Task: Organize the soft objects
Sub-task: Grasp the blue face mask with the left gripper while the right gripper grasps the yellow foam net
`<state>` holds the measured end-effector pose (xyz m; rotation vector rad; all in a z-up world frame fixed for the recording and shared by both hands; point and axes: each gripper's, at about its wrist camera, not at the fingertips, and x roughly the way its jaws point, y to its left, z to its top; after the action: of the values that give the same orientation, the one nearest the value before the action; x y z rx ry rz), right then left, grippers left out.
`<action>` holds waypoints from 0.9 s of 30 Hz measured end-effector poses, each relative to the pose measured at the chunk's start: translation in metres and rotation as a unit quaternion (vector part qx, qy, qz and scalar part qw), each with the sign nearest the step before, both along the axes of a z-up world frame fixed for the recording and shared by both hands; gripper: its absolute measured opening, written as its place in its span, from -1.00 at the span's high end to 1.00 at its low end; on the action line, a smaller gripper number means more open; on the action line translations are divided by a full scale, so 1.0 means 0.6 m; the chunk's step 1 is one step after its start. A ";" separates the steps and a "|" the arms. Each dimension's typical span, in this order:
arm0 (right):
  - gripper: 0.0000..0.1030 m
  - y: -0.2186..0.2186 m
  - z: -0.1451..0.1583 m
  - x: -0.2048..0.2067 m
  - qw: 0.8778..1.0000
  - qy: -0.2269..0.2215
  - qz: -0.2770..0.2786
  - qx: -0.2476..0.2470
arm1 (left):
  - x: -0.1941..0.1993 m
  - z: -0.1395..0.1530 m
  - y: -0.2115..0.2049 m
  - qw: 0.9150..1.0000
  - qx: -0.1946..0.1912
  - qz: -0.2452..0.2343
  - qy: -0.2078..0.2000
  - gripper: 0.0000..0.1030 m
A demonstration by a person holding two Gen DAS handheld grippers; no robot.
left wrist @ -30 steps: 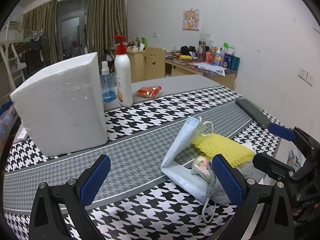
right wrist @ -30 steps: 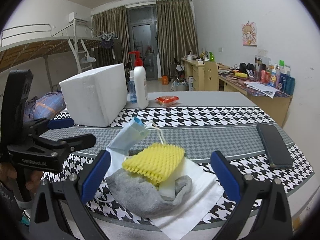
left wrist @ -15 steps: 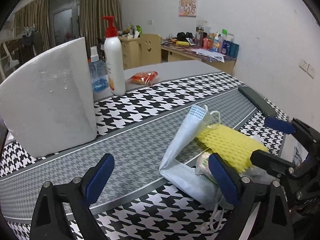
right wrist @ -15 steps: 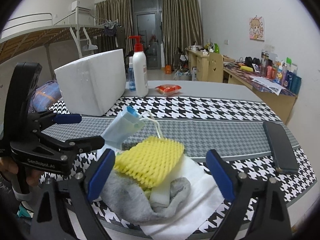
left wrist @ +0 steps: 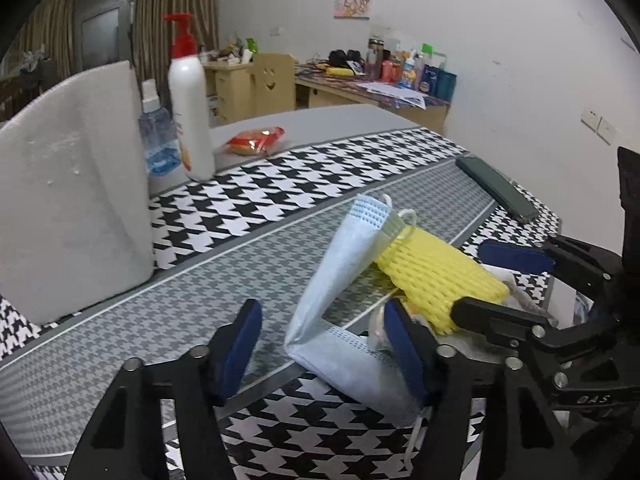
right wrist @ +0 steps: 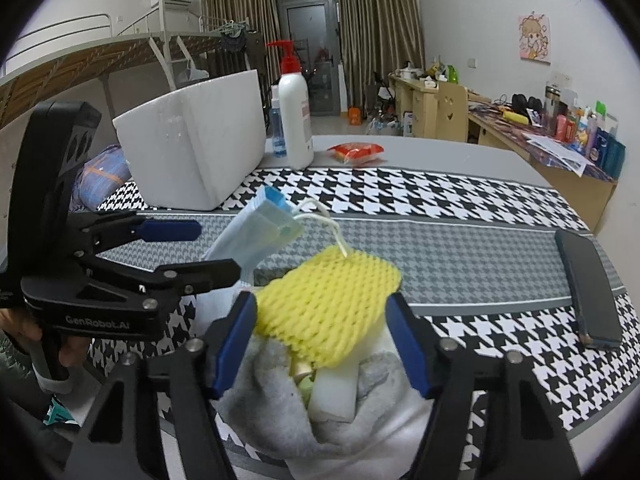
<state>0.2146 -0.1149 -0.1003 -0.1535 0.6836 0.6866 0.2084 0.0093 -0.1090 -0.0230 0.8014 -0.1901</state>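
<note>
Right now your right gripper (right wrist: 322, 344) has its jaws apart, straddling the yellow foam net (right wrist: 326, 304) on top of the heap at the near edge of the table (right wrist: 460, 168); the pads sit either side of it without pinching, as far as the blur allows. Under the net lie a grey sock (right wrist: 276, 396), a white foam block (right wrist: 334, 390) and a white cloth (right wrist: 384, 448), all bunched together.

Your left gripper (left wrist: 322, 350) is open too, and nothing is between its fingers except the lower fold of the blue face mask (left wrist: 340, 280), which stands bent just left of the net and leans against it. Neither tool grips anything.

So you appear to be at the very start: the soft things are all in one pile and none has been moved out. Everything is left to do, likely beginning with the net.

Farther off, to the left, stands the white foam box (right wrist: 196, 140), plausibly where the pile should go, though its opening is not visible. Beside it are a pump bottle (right wrist: 295, 116) and a small spray bottle (left wrist: 158, 136), then a red snack packet (right wrist: 356, 152). A dark phone (right wrist: 588, 284) lies at the right edge.
</note>
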 end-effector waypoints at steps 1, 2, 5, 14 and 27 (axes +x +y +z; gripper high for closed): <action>-0.26 0.001 -0.001 0.002 1.000 0.003 0.001 -0.001 | 0.001 -0.002 0.000 1.000 -0.003 -0.002 0.003 -0.07; -0.23 0.001 -0.001 0.003 1.000 0.005 0.002 -0.001 | 0.002 -0.004 0.001 1.000 -0.007 -0.005 0.008 -0.02; -0.20 0.001 -0.005 0.006 1.000 0.013 0.004 -0.003 | 0.003 -0.009 0.002 1.000 -0.016 -0.010 0.017 0.13; 0.15 0.010 -0.013 0.015 0.999 0.029 0.010 -0.016 | 0.005 -0.020 0.002 0.999 -0.012 -0.017 0.029 0.55; 0.57 0.005 0.014 -0.001 0.999 -0.002 0.006 -0.038 | -0.004 -0.012 0.001 1.000 -0.004 -0.017 0.018 0.78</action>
<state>0.2140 -0.1117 -0.0922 -0.2295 0.7060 0.6710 0.2059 0.0099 -0.1162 -0.0210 0.8376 -0.2248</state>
